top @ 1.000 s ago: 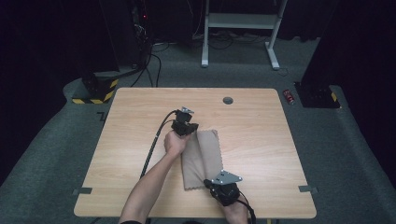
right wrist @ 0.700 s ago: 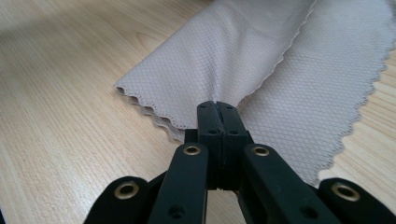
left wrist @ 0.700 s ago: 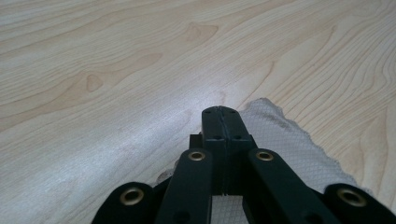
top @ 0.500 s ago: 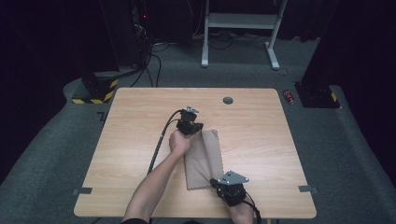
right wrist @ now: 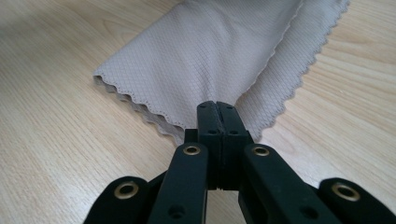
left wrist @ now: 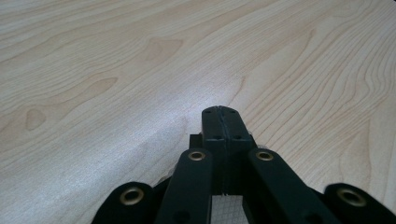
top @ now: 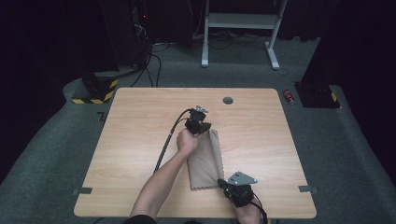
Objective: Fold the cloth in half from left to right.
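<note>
A beige, scallop-edged woven cloth (top: 204,161), folded into a long strip, lies on the light wooden surface (top: 140,116) near its front middle. The left gripper (top: 200,126) sits at the cloth's far end, with the person's left hand (top: 187,141) covering part of that corner. In the left gripper view its black fingers (left wrist: 211,126) are pressed together; a small patch of woven fabric shows low between them, but whether they pinch the cloth is hard to tell. The right gripper (top: 223,183) is at the cloth's near right corner, by the front edge of the surface. In the right gripper view its fingers (right wrist: 208,122) are closed at the cloth's (right wrist: 205,60) scalloped edge; the tips hide the contact point, so a grip on the fabric cannot be confirmed. The hand holding this gripper is cut off by the bottom of the high view.
</note>
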Tool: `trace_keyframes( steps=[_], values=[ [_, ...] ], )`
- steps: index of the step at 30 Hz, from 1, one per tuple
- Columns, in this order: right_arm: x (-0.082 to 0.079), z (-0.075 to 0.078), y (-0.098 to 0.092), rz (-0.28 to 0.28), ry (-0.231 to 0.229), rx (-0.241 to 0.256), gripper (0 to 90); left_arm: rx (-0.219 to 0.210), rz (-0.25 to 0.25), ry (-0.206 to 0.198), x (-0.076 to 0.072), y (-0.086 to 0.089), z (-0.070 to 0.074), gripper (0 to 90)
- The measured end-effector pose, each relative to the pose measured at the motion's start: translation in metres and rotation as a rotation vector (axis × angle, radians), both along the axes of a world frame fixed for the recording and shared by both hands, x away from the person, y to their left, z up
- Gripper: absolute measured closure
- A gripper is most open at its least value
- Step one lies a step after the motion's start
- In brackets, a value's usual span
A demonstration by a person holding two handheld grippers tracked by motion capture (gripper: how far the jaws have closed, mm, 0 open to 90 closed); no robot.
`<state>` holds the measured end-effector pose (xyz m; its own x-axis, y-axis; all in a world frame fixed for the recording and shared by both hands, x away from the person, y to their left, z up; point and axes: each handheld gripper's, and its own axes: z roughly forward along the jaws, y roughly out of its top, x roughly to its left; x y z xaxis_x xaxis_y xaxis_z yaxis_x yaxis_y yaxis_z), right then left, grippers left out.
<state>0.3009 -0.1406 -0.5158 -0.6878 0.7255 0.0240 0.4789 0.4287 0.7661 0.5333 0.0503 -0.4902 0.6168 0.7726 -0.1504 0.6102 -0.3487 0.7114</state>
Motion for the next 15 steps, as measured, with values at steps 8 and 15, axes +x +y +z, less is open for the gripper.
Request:
trace_keyframes(
  steps=[8,15],
  values=[
    [-0.002,-0.001,-0.002,-0.004,0.004,0.001,89.8,0.008,-0.019,0.000,0.002,-0.011,-0.002,90.0],
    [-0.004,-0.002,-0.006,-0.010,0.003,-0.005,89.8,0.032,-0.049,-0.007,0.003,-0.024,-0.004,90.0]
  ],
)
